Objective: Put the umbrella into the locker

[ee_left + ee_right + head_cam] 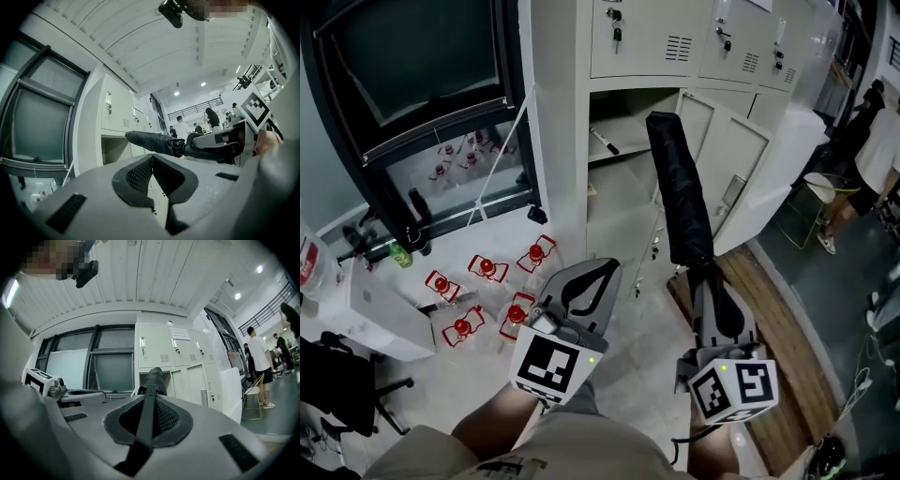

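Observation:
My right gripper (709,284) is shut on the handle end of a black folded umbrella (680,192). The umbrella points up and away, with its tip in front of the open locker compartment (623,127) in the white locker bank. In the right gripper view the umbrella (153,379) runs straight out from between the right gripper (149,420) jaws toward the open compartment (143,380). My left gripper (592,279) hangs lower left of the umbrella, shut, holding nothing. The left gripper view shows the left gripper (153,174) with its pads together and the umbrella (150,141) beyond them.
A small dark pen-like thing (605,142) lies on the shelf inside the open compartment. Shut locker doors (736,159) stand to its right. Several red-and-white items (487,269) and a green bottle (400,253) lie on the floor at left. People (874,141) and a chair (814,202) are at right.

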A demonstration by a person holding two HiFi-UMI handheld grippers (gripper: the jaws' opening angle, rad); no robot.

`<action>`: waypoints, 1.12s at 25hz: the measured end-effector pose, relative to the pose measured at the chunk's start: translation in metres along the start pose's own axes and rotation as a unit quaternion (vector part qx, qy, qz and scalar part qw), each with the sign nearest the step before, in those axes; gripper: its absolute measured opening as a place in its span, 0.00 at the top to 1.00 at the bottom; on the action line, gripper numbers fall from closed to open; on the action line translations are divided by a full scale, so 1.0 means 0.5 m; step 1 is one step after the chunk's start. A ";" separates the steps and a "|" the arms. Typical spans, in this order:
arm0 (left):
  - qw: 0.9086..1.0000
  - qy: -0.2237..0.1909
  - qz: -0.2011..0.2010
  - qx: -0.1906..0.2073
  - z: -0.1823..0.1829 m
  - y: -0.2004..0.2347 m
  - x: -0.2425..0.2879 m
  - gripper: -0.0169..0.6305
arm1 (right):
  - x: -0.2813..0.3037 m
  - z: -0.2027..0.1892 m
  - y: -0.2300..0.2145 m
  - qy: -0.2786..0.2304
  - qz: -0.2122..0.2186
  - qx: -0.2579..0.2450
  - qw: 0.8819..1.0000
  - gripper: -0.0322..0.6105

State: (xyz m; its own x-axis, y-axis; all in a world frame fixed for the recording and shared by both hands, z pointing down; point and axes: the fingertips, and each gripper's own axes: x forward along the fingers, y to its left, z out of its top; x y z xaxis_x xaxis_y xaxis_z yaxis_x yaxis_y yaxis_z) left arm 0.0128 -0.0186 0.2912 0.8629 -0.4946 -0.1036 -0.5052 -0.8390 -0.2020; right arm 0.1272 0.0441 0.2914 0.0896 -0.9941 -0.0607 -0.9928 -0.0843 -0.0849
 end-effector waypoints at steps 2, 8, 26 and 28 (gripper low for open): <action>1.000 0.007 0.001 -0.011 -0.017 0.020 0.019 0.96 | 0.030 -0.011 -0.006 0.008 -0.002 0.000 1.000 0.92; 1.000 0.012 -0.003 -0.013 -0.044 0.084 0.082 0.96 | 0.119 -0.030 -0.021 0.028 -0.008 -0.001 1.000 0.92; 0.999 0.018 -0.035 -0.024 -0.097 0.273 0.291 0.96 | 0.411 -0.051 -0.052 0.060 -0.019 -0.011 0.998 0.92; 0.998 0.023 -0.039 -0.034 -0.109 0.287 0.314 0.96 | 0.441 -0.055 -0.056 0.064 -0.018 -0.013 0.998 0.92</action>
State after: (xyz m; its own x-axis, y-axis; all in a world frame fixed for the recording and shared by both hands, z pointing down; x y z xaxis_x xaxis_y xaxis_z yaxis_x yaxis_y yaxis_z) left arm 0.0749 -0.2288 0.2988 0.8991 -0.4355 -0.0445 -0.4373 -0.8883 -0.1407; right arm 0.1726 -0.1749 0.3079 0.1162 -0.9908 0.0692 -0.9909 -0.1204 -0.0596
